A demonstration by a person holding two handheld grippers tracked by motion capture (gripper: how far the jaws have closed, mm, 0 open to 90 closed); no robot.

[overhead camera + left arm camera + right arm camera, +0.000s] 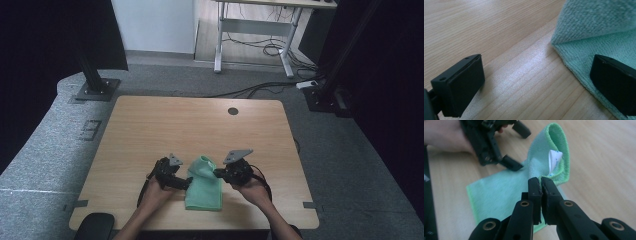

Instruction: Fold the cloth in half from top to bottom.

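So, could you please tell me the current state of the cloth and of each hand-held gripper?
Green cloth: lying on the table, far corner lifted and curled over, white tag showing inside the fold.
Right hand-held gripper: jaws shut on the cloth's lifted edge.
Left hand-held gripper: jaws open, one jaw over the cloth's edge, gripping nothing.

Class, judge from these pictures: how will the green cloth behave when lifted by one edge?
Probably floppy: the green cloth curls into a loose loop where the right tongs pinch it. Likely light, since one pinch holds the fold up. Its nubby weave suggests it grips the wooden table rather than sliding.
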